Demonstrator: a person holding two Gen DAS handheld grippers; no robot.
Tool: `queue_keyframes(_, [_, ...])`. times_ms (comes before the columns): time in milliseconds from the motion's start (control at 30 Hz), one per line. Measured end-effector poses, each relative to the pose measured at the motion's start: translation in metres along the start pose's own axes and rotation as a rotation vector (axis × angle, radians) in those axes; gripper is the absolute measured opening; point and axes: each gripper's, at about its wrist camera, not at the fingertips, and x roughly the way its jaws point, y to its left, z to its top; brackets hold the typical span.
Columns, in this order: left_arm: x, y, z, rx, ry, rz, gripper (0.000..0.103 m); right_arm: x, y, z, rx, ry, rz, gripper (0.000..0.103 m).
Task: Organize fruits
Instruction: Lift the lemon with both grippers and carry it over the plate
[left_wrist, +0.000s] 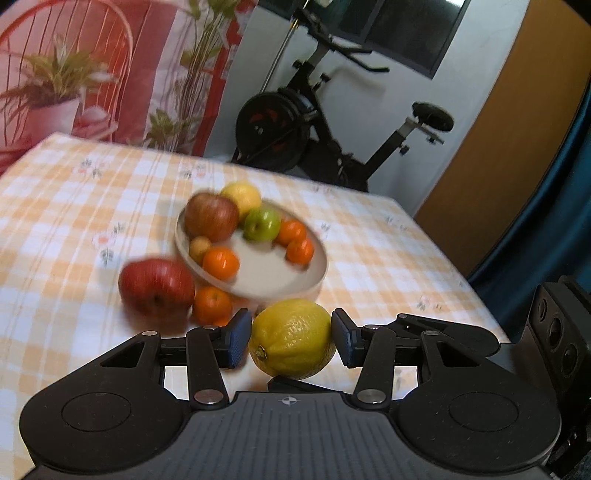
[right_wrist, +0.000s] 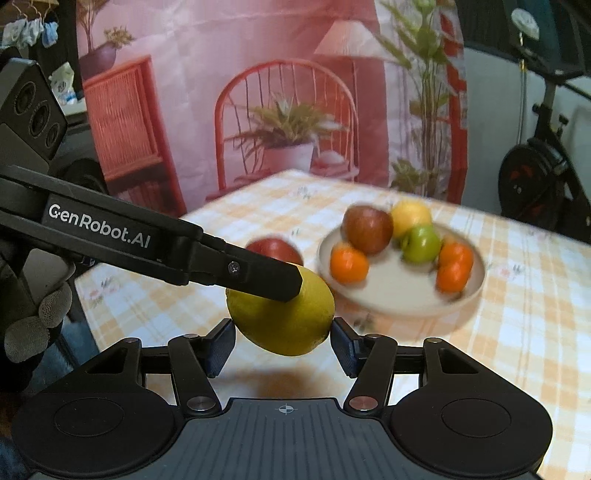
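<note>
A yellow lemon (left_wrist: 291, 338) hangs just above the checked tablecloth, and my left gripper (left_wrist: 291, 339) is shut on it, blue pads on both sides. My right gripper (right_wrist: 282, 347) is shut on the same lemon (right_wrist: 284, 317) from another side, and a left gripper finger (right_wrist: 266, 277) lies across its top. Beyond stands a pale bowl (left_wrist: 258, 291) holding a red apple (left_wrist: 210, 218), a green apple (left_wrist: 262, 224), a yellow fruit and several oranges. A second red apple (left_wrist: 157, 286) and an orange (left_wrist: 212, 304) lie on the cloth to the left of the bowl (right_wrist: 399, 310).
An exercise bike (left_wrist: 295, 125) stands past the table's far edge. A printed backdrop (right_wrist: 280, 92) hangs behind the table. The right gripper's body (left_wrist: 557, 332) is close on the right. A gloved hand (right_wrist: 37, 321) holds the left gripper.
</note>
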Motion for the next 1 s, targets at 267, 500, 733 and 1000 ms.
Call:
queue_keyframes(267, [-0.014,-0.020,0.051,0.075,-0.111,-0.002,0.050,-0.017,-0.014,0.059,-0.031,-0.100,-0.029,0.053])
queue_keyframes(500, [-0.004,-0.029,0.092,0.113,-0.160,-0.013,0.050,-0.018,-0.038,0.105,-0.058,-0.155,-0.055,0.053])
queue_keyframes(733, [0.042,-0.010,0.093,0.063,-0.047,-0.013,0.050,0.021,-0.064,0.099,-0.015,-0.057,-0.052,0.053])
queue_keyframes(1000, [0.089,0.012,0.090,0.032,0.062,0.002,0.050,0.066,-0.093,0.076,0.086,0.060,-0.037,0.053])
